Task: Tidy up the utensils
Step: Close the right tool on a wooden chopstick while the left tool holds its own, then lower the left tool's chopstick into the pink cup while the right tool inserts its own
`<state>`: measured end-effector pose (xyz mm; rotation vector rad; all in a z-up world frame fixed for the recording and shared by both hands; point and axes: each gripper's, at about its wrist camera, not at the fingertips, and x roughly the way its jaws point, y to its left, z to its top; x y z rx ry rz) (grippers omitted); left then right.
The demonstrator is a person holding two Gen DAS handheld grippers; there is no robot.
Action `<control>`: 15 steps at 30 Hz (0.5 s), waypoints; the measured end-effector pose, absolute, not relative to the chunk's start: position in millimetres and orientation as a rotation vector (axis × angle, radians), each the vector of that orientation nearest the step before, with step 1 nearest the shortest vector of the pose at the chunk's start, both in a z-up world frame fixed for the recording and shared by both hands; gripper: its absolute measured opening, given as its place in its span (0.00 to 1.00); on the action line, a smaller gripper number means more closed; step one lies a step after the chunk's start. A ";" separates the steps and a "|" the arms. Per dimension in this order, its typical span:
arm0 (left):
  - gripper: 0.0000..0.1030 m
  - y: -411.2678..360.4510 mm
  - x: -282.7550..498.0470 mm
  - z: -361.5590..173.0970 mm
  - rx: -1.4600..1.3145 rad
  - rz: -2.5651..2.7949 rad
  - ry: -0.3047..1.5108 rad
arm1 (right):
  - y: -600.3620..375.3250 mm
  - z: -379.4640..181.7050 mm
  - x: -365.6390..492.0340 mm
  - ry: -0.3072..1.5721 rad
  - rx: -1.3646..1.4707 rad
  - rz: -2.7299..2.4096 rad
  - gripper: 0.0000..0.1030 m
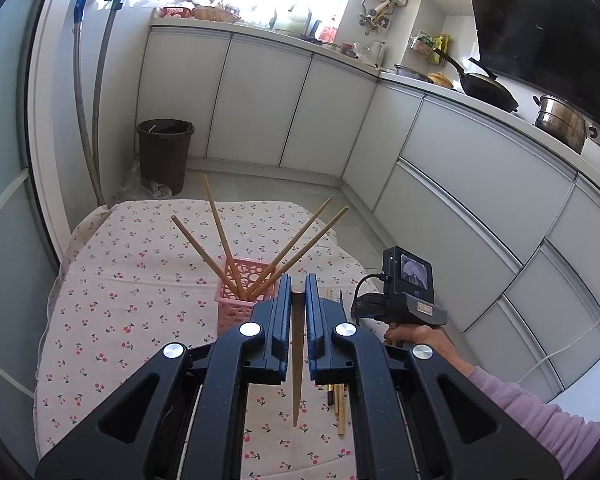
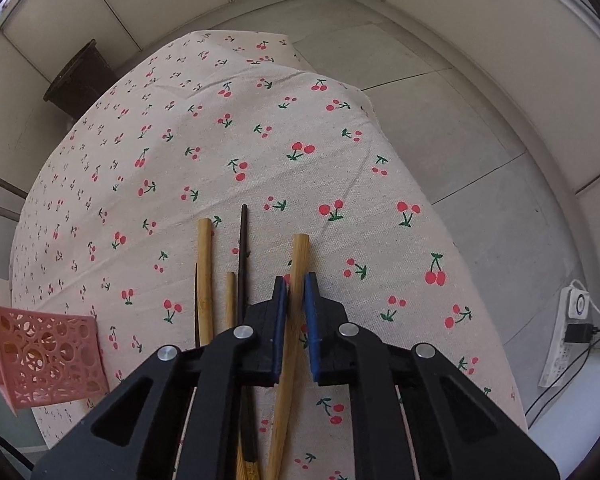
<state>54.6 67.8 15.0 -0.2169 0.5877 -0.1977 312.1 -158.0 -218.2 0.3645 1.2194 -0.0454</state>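
Note:
My left gripper (image 1: 298, 294) is shut on a bamboo chopstick (image 1: 298, 372), which hangs in the air with its thin tip toward the camera. Just beyond stands a pink perforated basket (image 1: 236, 308) with several chopsticks (image 1: 220, 232) fanned out of it. My right gripper (image 2: 296, 280) points steeply down at the cherry-print cloth (image 2: 220, 140). Its blue pads are shut on a bamboo chopstick (image 2: 300, 248) lying there. To its left lie more loose chopsticks (image 2: 205, 272), one of them dark (image 2: 244, 248). The basket (image 2: 48, 360) is at lower left.
A hand (image 1: 411, 334) in a lilac sleeve holds the right gripper's handle beside my left one. A dark bin (image 1: 164, 152) stands beyond the table's far edge. White cabinets (image 1: 479, 184) run along the right. A power strip (image 2: 567, 332) lies by the wall.

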 end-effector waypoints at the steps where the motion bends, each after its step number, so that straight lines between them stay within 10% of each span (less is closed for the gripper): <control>1: 0.06 67.3 54.5 15.3 -0.216 -0.196 0.587 | -161.2 -219.1 309.6 1.224 0.404 -0.017 0.08; 15: 0.06 69.4 51.3 22.4 -0.237 -0.165 0.563 | -175.6 -110.9 223.6 0.922 0.431 0.190 0.07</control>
